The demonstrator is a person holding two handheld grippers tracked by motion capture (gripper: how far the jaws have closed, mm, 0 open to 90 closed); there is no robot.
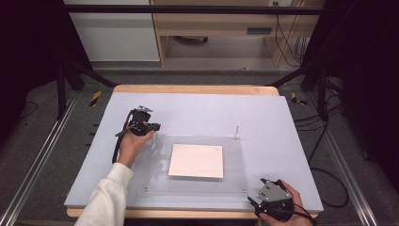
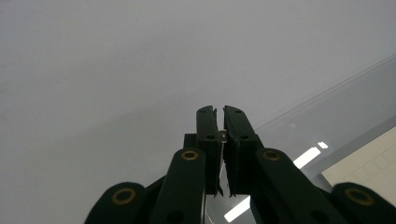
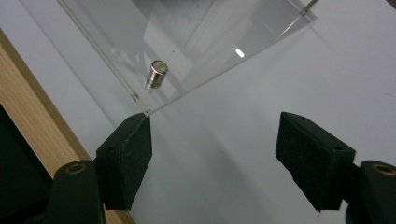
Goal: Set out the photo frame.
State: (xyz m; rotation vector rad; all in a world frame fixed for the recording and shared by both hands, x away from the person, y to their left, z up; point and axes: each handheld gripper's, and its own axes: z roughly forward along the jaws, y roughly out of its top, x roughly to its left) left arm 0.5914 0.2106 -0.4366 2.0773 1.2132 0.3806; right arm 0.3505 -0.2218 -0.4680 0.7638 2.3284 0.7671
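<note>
Setting: a pale grey worktop [image 1: 197, 106] with a wooden edge is seen from above, a person's forearms entering from the near side.
Main object: a clear acrylic plate [image 1: 197, 181] is laid flat at the middle of the worktop, raised slightly on small metal standoffs at its corners.
Under the plate: a white square sheet [image 1: 196, 160] is seen through the acrylic, roughly centred and lying square to the plate's edges.
Far right corner: a thin metal pin [image 1: 237, 131] is stood upright at the plate's far right corner.
Left gripper: the left gripper [image 1: 149, 129] is held at the plate's far left corner, the hand behind it resting over the plate's left edge.
Left jaws: in the left gripper view the jaws are drawn almost together, clamped on a small metal pin [image 2: 223, 136] whose tip is caught between the pads.
Right gripper: the right gripper [image 1: 254, 203] is held at the near right of the worktop, just beside the plate's near right corner.
Right jaws: in the right gripper view the jaws are spread wide with nothing between the pads; the left pad is set just at the plate's corner tip.
Near corner detail: a short metal standoff [image 3: 156, 73] is seen through the acrylic just inside that corner.
</note>
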